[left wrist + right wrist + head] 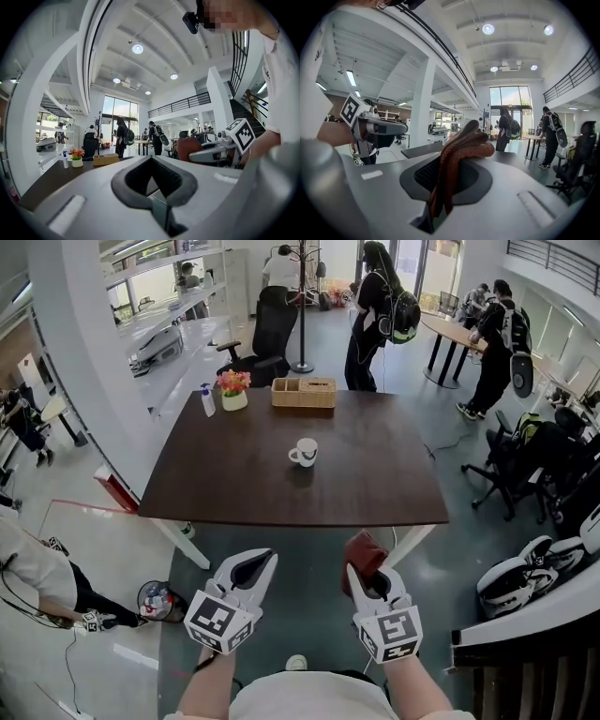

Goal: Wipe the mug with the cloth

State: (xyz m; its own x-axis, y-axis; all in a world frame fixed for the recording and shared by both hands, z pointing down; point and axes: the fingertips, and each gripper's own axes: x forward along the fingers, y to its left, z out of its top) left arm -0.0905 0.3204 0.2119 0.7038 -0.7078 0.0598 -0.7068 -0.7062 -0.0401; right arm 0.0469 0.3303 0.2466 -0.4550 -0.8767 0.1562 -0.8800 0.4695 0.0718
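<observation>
A white mug (pixel 304 453) stands upright near the middle of the dark brown table (pixel 234 484), handle to the left. My right gripper (pixel 366 563) hangs below the table's near edge, shut on a rust-red cloth (pixel 362 553) that bunches out past its tip; in the right gripper view the cloth (pixel 459 150) drapes between the jaws. My left gripper (pixel 253 568) is level with it to the left, jaws together, nothing held. Both grippers are well short of the mug.
At the table's far edge stand a flower pot (pixel 233 391), a spray bottle (pixel 207 401) and a wooden box (pixel 304 392). An office chair (pixel 265 338) and standing people (pixel 375 315) are behind. A red-edged board (pixel 117 491) leans left of the table.
</observation>
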